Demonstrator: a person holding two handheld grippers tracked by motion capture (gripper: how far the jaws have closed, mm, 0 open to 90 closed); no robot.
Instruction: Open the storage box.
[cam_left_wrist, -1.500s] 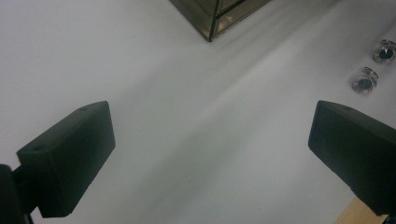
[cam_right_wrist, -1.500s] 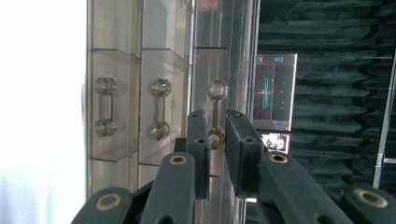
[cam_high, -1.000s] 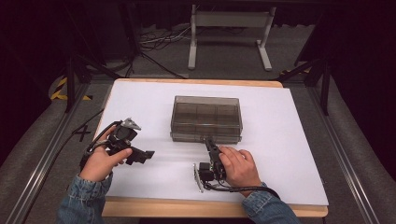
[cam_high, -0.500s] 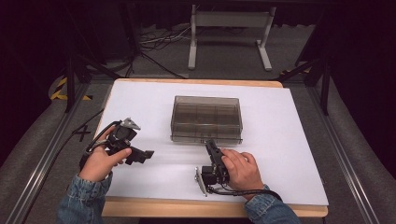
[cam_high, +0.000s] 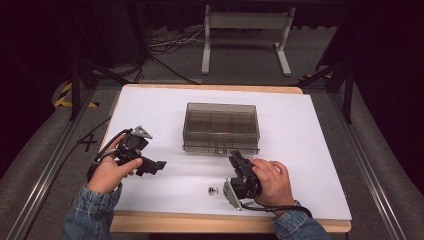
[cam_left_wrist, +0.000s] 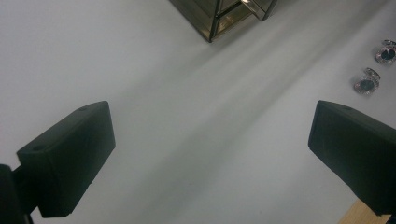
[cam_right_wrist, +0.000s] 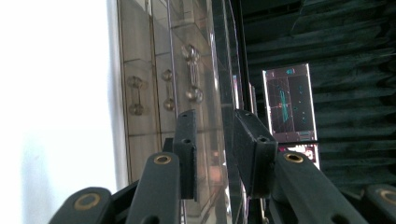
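Found the smoky clear box (cam_high: 221, 127) in the middle of the high view, on the white table (cam_high: 310, 150), lid down. Held the right gripper (cam_high: 235, 158) at the lower edge of the box, just by the small front latch (cam_high: 218, 150). Had just been opening its jaws; stood moderately apart, with the front edge of the clear lid running between them in the right gripper view, pads apparently not pressing on it. Kept the left gripper (cam_high: 158, 166) at the lower left of the frame, well apart from the box, jaws spread wide over bare table, gripping nothing. Noticed one small metal stud (cam_high: 212, 190) at the lower middle, just beside the right gripper.

Judged as the step in hand: getting the lid open. Better to slide one pad under the lid's lip beside the latch, then to close gently and lift slowly, since such a light box probably slips on a smooth table. Advisable also to steady the box side with the left gripper, and to avoid sweeping the stud.
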